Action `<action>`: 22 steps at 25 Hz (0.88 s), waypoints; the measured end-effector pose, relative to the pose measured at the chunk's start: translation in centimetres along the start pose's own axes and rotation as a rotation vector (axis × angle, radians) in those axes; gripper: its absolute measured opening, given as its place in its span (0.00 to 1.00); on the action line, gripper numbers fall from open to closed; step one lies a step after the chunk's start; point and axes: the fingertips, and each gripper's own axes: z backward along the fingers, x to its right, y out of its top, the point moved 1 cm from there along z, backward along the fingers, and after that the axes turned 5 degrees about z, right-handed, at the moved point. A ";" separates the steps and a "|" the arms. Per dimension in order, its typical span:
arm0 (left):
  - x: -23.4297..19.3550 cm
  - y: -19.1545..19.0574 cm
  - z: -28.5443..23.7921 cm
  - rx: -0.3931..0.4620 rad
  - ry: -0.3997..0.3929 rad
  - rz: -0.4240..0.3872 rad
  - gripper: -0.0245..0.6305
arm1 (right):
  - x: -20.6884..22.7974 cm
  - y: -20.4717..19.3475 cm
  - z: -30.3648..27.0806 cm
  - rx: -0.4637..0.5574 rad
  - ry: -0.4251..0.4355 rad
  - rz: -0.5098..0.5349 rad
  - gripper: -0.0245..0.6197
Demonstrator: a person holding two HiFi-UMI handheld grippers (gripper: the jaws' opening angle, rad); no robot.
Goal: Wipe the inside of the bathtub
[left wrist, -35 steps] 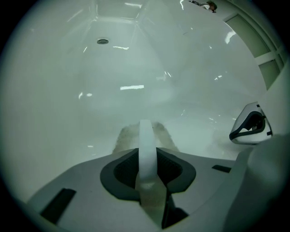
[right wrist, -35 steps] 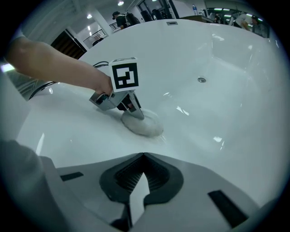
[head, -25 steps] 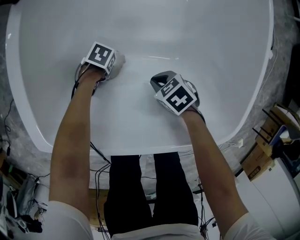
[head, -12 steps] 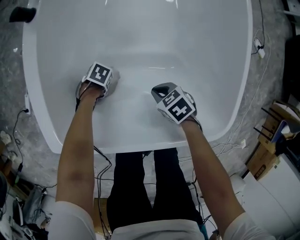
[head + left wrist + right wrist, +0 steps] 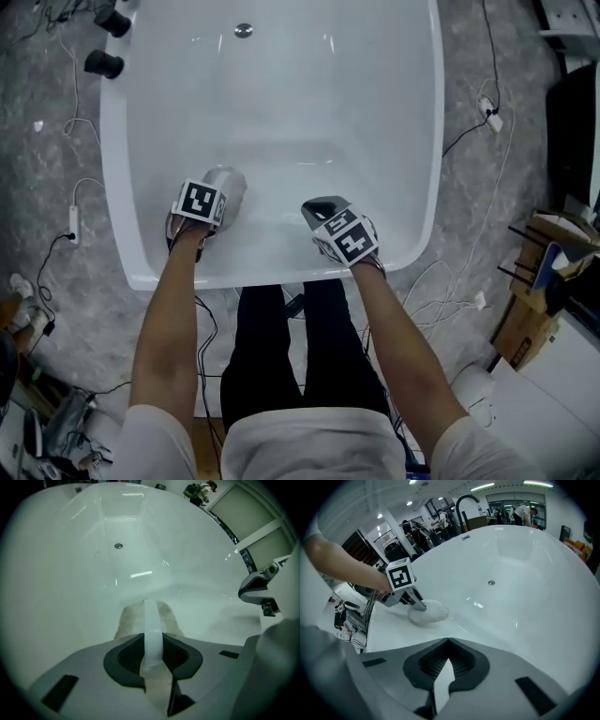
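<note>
The white bathtub (image 5: pixel 427 187) fills the upper middle of the head view. My left gripper (image 5: pixel 214 199) rests on the tub's sloped near end, shut on a white cloth (image 5: pixel 230 185) that lies pressed on the tub surface. In the left gripper view the cloth (image 5: pixel 140 618) spreads out beyond the shut jaws. My right gripper (image 5: pixel 325 209) hovers a short way to the right, inside the near end, shut with nothing between its jaws. The right gripper view shows the left gripper (image 5: pixel 417 605) and the cloth (image 5: pixel 430 612) on the tub wall.
The drain (image 5: pixel 244 30) sits at the tub's far end. Two black fittings (image 5: pixel 103 64) stand by the far left rim. Cables (image 5: pixel 469 131) and a power strip (image 5: pixel 73 225) lie on the grey floor. Cardboard boxes (image 5: pixel 534 300) stand at the right.
The head view has pulled back, so the whole tub now shows. Both grippers sit closer to the tub's near rim. The left gripper still holds the cloth.
</note>
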 end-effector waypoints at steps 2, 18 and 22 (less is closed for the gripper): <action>1.7 -0.5 1.9 0.029 -0.021 0.024 0.20 | -0.6 -0.1 1.6 0.015 -0.006 -0.024 0.07; 17.7 -3.5 17.3 0.345 -0.038 0.150 0.20 | -2.9 0.2 19.3 0.184 0.008 0.093 0.07; 21.1 -4.0 20.7 0.428 -0.022 0.177 0.20 | -3.4 0.6 23.4 0.246 0.021 0.145 0.07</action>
